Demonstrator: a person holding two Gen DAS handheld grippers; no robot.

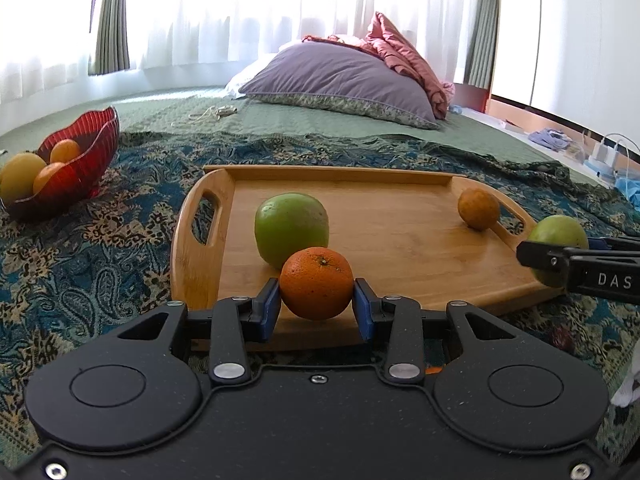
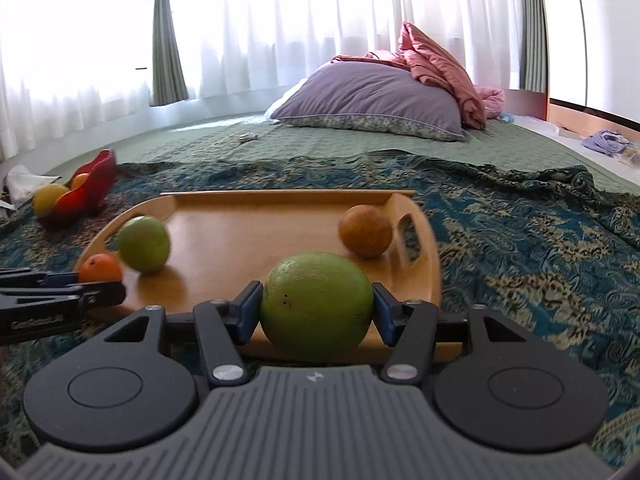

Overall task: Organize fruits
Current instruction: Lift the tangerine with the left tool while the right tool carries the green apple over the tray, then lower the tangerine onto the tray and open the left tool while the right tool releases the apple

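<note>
Left wrist: left gripper (image 1: pixel 316 300) pinching one orange (image 1: pixel 316 283) – right gripper (image 2: pixel 318 312) clamps one green fruit (image 2: pixel 318 306)

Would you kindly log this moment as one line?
left gripper: shut on orange | right gripper: shut on green fruit | tray: two fruits left | bowl: three fruits

Bright curtained windows (image 1: pixel 240 12) behind a green-quilted bed (image 1: pixel 280 116) with a pillow (image 1: pixel 336 76).
</note>
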